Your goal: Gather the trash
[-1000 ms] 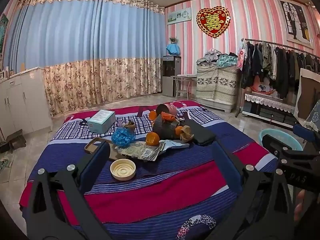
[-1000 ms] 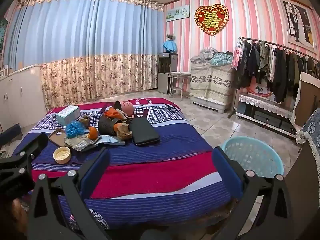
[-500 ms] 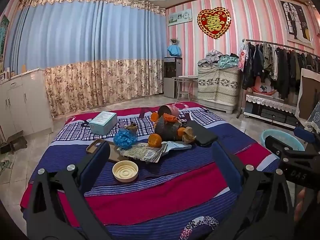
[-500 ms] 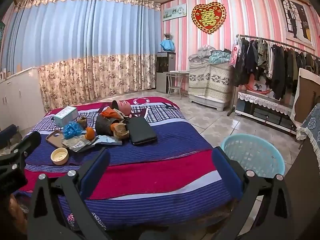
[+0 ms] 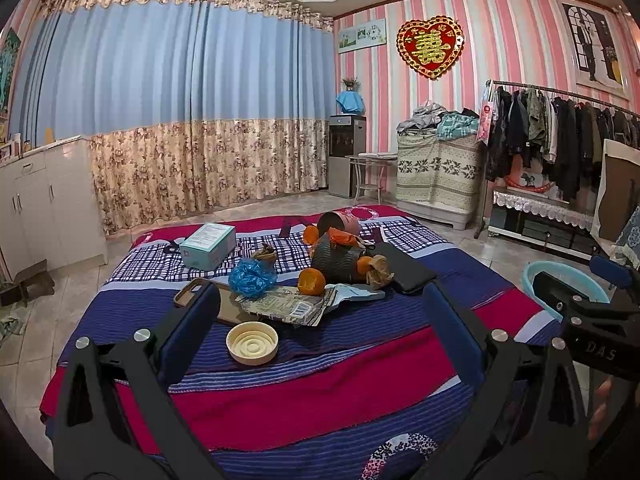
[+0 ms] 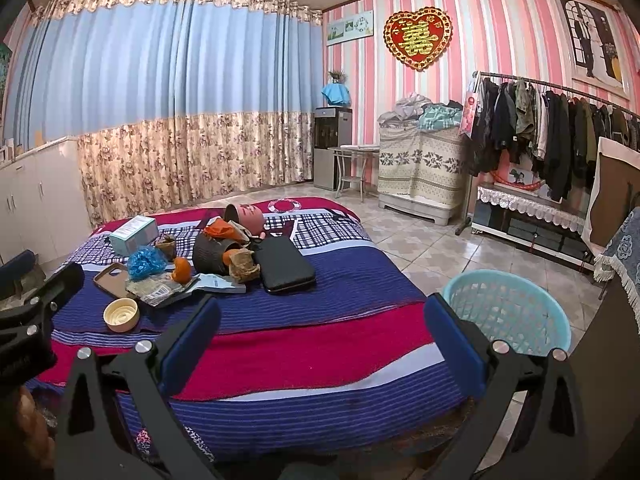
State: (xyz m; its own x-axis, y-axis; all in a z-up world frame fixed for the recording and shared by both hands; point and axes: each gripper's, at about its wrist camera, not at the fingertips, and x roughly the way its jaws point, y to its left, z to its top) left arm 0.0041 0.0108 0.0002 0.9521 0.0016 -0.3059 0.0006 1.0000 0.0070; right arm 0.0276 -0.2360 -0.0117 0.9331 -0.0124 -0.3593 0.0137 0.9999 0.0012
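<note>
A bed (image 5: 320, 392) with a striped blue and red blanket carries a heap near its middle: a cream lid (image 5: 252, 343), a phone case (image 5: 200, 300), a blue plastic wad (image 5: 252, 278), crumpled wrappers (image 5: 288, 306), orange peel (image 5: 311, 282), a teal box (image 5: 208, 246), a black pouch (image 5: 404, 272), and what may be a dark pot (image 5: 336, 258). A light blue basket (image 6: 508, 312) stands on the tiled floor (image 6: 420, 248) beside the bed.

A red heart-shaped wall ornament (image 5: 430, 47) on the striped wall carried the gold Chinese double-happiness character "囍". In the left wrist view, the letters "DAS" were printed in pale type on the black body of the right gripper (image 5: 599, 349). A crumpled wrapper (image 5: 288, 306) on the bed had a white barcode label, but its print was too small to read. The light blue box (image 5: 208, 245) also bore print too small to read.
</note>
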